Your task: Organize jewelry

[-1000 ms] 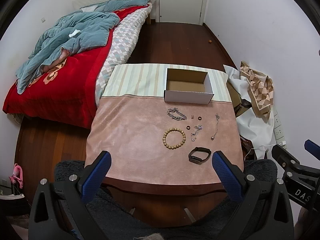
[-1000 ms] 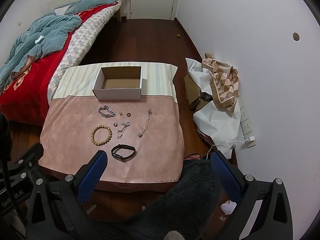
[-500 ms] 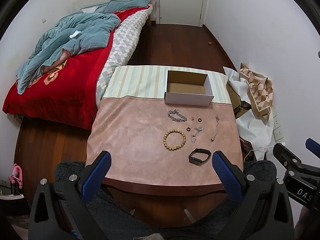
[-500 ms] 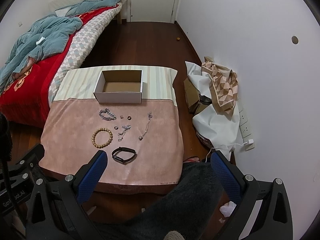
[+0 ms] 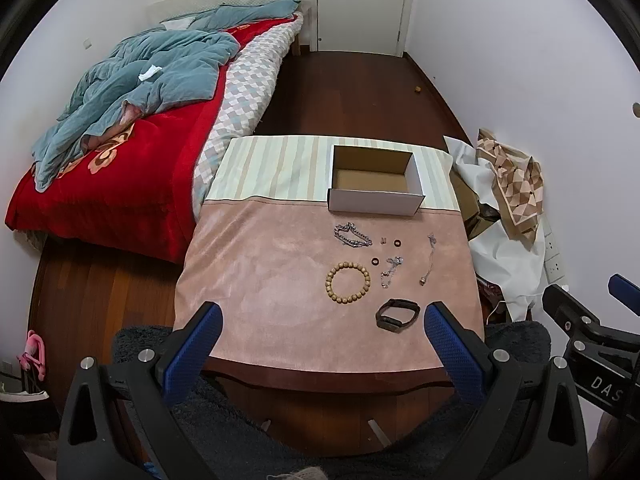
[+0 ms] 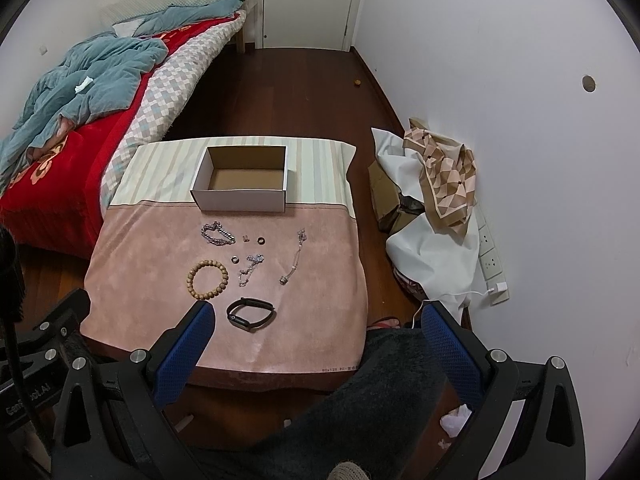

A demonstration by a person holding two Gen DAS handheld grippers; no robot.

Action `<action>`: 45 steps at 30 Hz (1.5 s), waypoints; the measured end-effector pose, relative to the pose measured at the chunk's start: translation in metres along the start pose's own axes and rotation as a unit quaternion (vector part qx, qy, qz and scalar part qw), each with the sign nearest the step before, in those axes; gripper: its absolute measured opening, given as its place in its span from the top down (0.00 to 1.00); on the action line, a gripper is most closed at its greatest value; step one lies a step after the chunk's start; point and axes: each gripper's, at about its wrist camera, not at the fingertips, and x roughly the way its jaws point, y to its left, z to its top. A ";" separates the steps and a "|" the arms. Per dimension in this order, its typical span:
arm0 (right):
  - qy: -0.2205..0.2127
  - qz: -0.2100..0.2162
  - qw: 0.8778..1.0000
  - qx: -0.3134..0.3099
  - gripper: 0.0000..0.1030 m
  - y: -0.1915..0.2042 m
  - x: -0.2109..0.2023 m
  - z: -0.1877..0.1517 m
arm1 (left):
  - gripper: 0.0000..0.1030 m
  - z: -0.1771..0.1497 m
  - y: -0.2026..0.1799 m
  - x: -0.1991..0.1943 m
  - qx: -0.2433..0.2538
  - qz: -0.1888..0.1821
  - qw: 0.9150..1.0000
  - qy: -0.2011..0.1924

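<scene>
On the low table (image 5: 280,364), over its pink cloth (image 5: 260,272), the jewelry lies in a loose cluster between the near edge and an open cardboard box (image 5: 375,179) at the far side; the box is set with its long side across the table and nothing can be seen inside it. Nearest the box a silver chain bracelet (image 5: 351,235) lies bunched, and just to its right sit a tiny clasp-like piece (image 5: 384,240) and a dark ring (image 5: 397,243); a second dark ring (image 5: 375,260) lies a little nearer. A wooden bead bracelet (image 5: 347,282) lies flat as an open circle; beside it a thin silver chain (image 5: 391,270) runs roughly toward the box, and a longer necklace (image 5: 430,258) does the same, its pendant at the near end. A black wristband (image 6: 251,314) lies closest to the edge, long axis crosswise. The left gripper (image 5: 322,326) hangs above the near edge, blue pads spread wide and holding nothing, pointing toward the box; the right gripper (image 6: 318,326) is level beside it, spread as wide and equally bare, over the table's right corner.
</scene>
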 end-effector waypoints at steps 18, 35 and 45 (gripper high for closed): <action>-0.005 0.007 1.000 0.011 0.00 -0.005 0.001 0.002 | 0.00 -0.001 0.003 -0.003 -0.002 0.001 1.000 -0.005; 0.207 0.047 0.975 0.064 0.13 0.008 0.236 -0.015 | 0.00 0.020 0.014 0.181 0.020 0.115 0.989 0.093; 0.299 0.078 0.948 0.082 0.51 0.034 0.315 -0.048 | 0.00 -0.003 0.029 0.252 0.010 0.112 0.978 0.175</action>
